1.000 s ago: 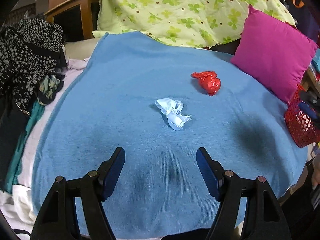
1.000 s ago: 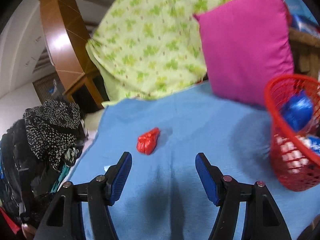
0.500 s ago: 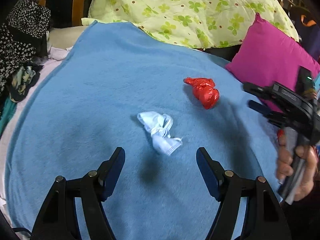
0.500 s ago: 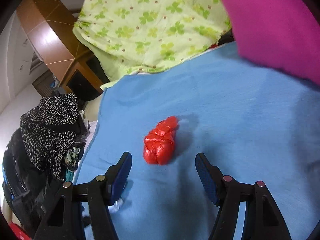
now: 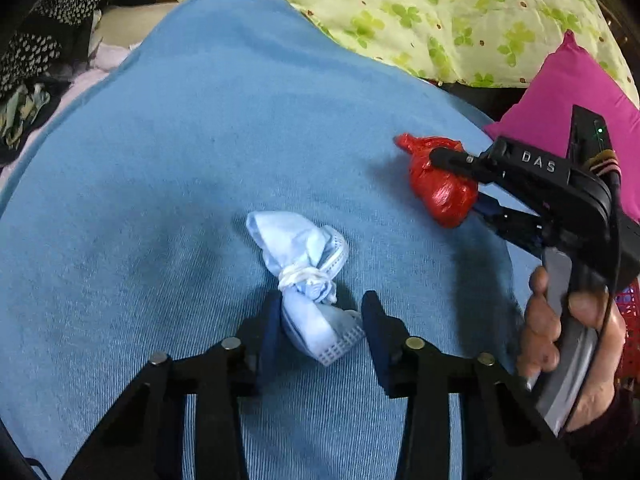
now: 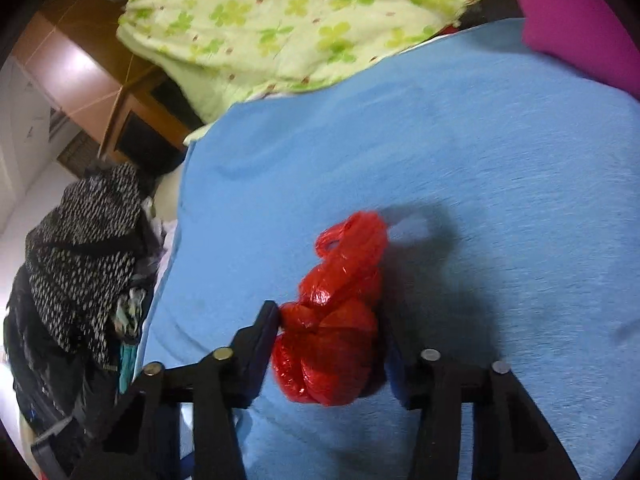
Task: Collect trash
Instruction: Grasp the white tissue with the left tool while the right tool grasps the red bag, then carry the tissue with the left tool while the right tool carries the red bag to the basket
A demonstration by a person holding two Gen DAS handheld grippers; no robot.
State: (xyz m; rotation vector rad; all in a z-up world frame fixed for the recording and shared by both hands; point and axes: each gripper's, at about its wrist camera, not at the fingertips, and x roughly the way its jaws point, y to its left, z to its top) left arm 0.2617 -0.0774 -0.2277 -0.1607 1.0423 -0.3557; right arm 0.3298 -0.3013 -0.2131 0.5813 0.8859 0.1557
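Trash lay in two pieces on the blue blanket (image 5: 200,140) of the bed, and both were being picked up at once. From the left wrist view, the left tool (image 5: 320,320) stood around the lower half of the knotted face mask (image 5: 304,272), its jaws closing, the left pad against the cloth and the right pad just beside it; I judged the grip not yet firm. To do this well, the pads should finish closing below the knot, where the bundle is thickest, without pinching the blanket beneath. In the same view the right tool (image 5: 460,180), held in a hand (image 5: 568,328), reached round the red plastic bag (image 5: 440,188). A red basket (image 5: 628,312) showed at the right edge, likely the place for the trash. From the right wrist view, the right tool (image 6: 328,340) was closing on the red plastic bag (image 6: 336,320), both pads touching its crumpled body; squeezing the fat lower part rather than the loose handle loop looked safest, since thin plastic slips. Counted: one mask, one red bag, two tools, one basket, one pink cushion (image 5: 568,96), one green clover quilt (image 6: 300,20), one pile of dark clothes (image 6: 80,260).
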